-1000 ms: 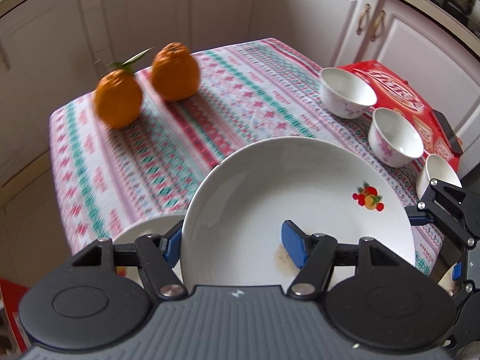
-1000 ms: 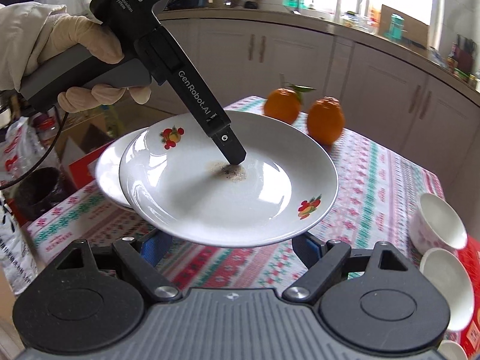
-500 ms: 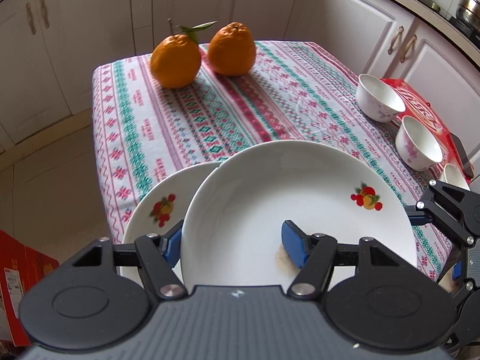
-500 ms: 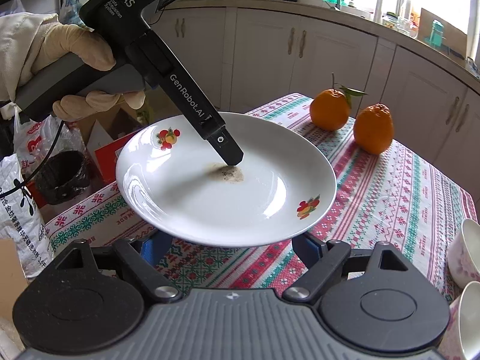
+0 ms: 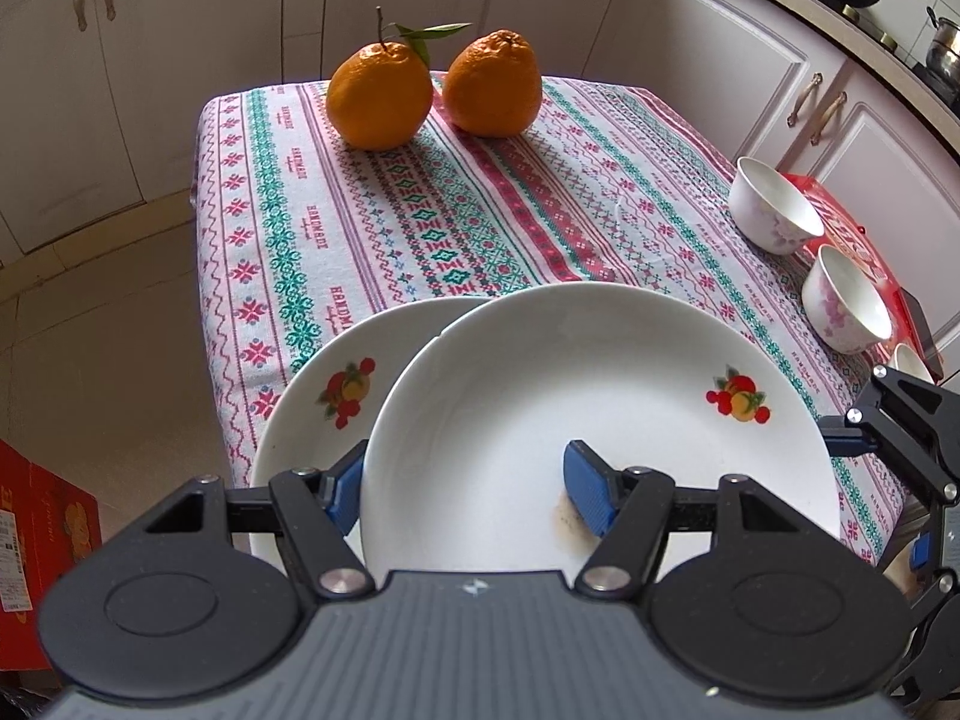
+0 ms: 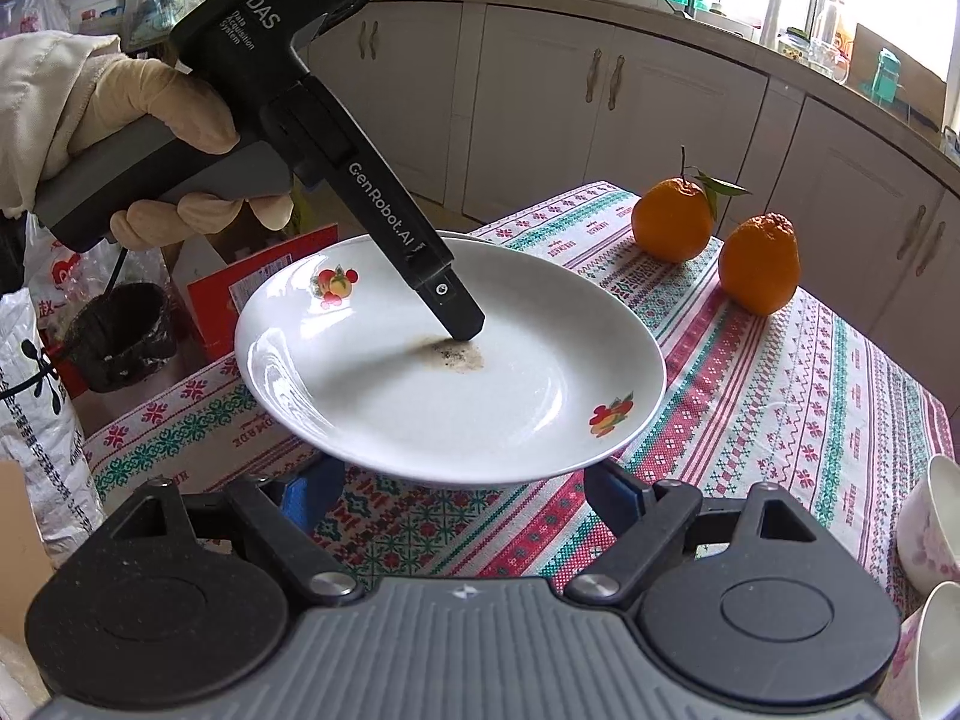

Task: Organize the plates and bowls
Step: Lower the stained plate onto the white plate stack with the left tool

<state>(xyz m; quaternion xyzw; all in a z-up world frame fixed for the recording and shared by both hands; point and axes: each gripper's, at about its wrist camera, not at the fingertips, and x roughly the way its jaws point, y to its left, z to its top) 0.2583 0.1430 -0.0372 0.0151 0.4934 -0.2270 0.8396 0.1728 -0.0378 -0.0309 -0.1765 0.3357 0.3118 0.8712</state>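
Observation:
My left gripper (image 5: 465,492) is shut on a white plate (image 5: 600,408) with fruit motifs, one blue pad under the rim and the other on top near a brown stain (image 6: 450,355). The plate hangs slightly tilted just above the patterned tablecloth (image 5: 420,210). A second matching plate (image 5: 318,414) lies on the cloth, partly under the held one. In the right wrist view the held plate (image 6: 492,420) hides that second plate. My right gripper (image 6: 465,492) stands open at the held plate's near rim, gripping nothing.
Two oranges (image 5: 378,96) (image 5: 492,84) sit at the far end of the table. White flowered bowls (image 5: 774,204) (image 5: 846,300) stand along the right side by a red package (image 5: 840,228). White cabinets surround the table. A red box (image 5: 36,540) and bags lie on the floor.
My left gripper has carried the plate sideways and lower. More of the lower plate shows in the left view, while the right view now hides it. The right gripper shifted a little.

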